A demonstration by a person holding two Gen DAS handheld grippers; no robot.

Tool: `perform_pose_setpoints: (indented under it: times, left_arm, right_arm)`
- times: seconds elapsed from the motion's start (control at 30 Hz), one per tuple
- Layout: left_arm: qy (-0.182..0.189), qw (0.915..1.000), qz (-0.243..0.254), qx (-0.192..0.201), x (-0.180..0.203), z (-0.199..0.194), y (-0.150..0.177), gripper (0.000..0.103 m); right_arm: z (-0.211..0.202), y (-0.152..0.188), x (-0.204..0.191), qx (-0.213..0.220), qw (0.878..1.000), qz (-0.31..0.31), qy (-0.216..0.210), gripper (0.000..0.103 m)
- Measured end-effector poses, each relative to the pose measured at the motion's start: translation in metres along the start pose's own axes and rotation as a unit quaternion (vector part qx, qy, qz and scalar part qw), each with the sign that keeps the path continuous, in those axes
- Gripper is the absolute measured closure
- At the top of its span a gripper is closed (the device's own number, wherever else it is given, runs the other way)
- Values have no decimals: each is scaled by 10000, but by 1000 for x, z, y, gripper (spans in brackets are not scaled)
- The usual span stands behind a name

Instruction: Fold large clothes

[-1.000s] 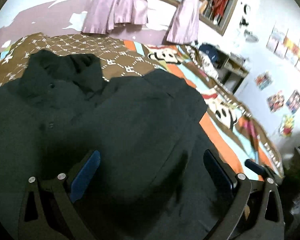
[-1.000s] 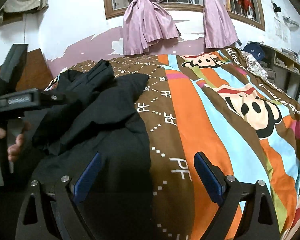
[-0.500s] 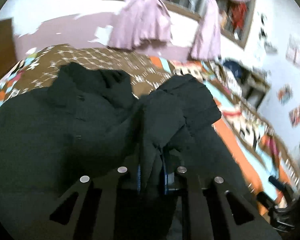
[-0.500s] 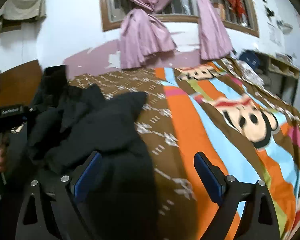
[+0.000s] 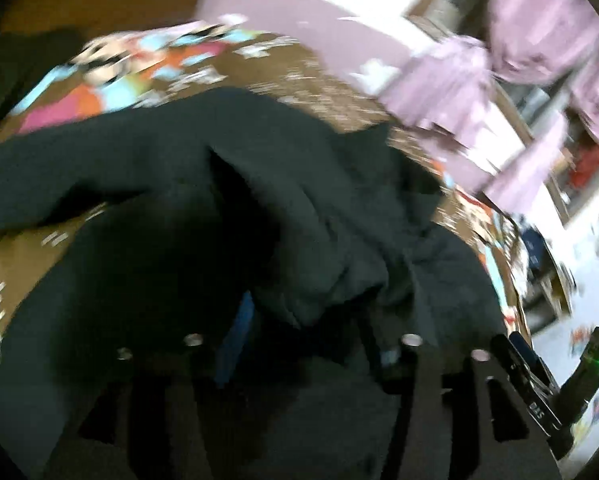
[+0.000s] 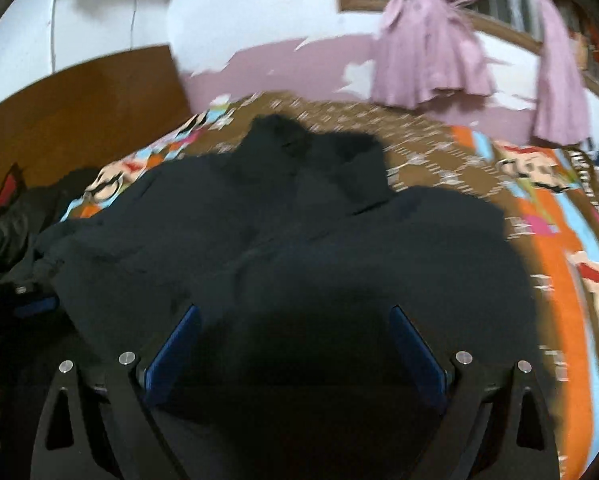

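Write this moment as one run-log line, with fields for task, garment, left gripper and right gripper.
task: fold large clothes | black garment: on patterned bedspread | left gripper: jaws just opening, cloth bunched between | right gripper: open above garment

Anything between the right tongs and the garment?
Nothing visible. The right tongs stand open directly over the dark garment spread on the bed; only cloth shows between the pads.
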State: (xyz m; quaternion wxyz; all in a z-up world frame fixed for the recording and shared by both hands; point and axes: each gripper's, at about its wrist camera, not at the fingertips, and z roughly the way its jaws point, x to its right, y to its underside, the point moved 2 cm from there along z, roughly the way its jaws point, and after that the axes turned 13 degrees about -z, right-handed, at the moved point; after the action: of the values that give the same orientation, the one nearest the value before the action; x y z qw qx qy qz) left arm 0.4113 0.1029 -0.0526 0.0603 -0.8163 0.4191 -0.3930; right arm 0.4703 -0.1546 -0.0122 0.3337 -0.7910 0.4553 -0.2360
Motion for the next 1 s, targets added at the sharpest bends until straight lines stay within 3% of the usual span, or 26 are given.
perform_pose_setpoints:
  times: [0.1, 0.23, 0.43, 0.6, 0.7, 0.77, 0.9, 1.0]
  left_arm:
    - [217, 9997, -73, 28, -24, -18, -5, 48]
    - [119, 9995, 74, 272, -43, -52, -9, 38]
    - [82, 9980, -485, 405, -78, -87, -24, 33]
    - [-202, 9914, -1075, 712, -134, -125, -35, 30]
    - [-250, 9806, -1742, 861, -177, -148, -44, 29]
    - [-216, 9678, -2301, 999, -205, -160, -53, 28]
    - [-89, 9257, -3555, 1292, -263, -177, -63, 28]
    - [-30, 9082, -3959, 1356, -292, -181, -72, 28]
  right_arm:
    - [28, -7, -28, -181, 9992, -232, -262, 8]
    - [71, 6, -52, -722, 9946, -748, -70, 0]
    - [87, 17, -46, -695, 9958, -567, -173, 0]
    - [83, 18, -47, -576, 9967, -550, -126, 0]
    - [79, 18, -50, -518, 9969, -587, -33, 0]
    - [76, 17, -49, -508, 9970, -591, -17, 0]
    - [57, 4, -51, -302, 9982, -438, 278, 0]
    - [42, -21, -63, 90, 9994, -334, 3, 0]
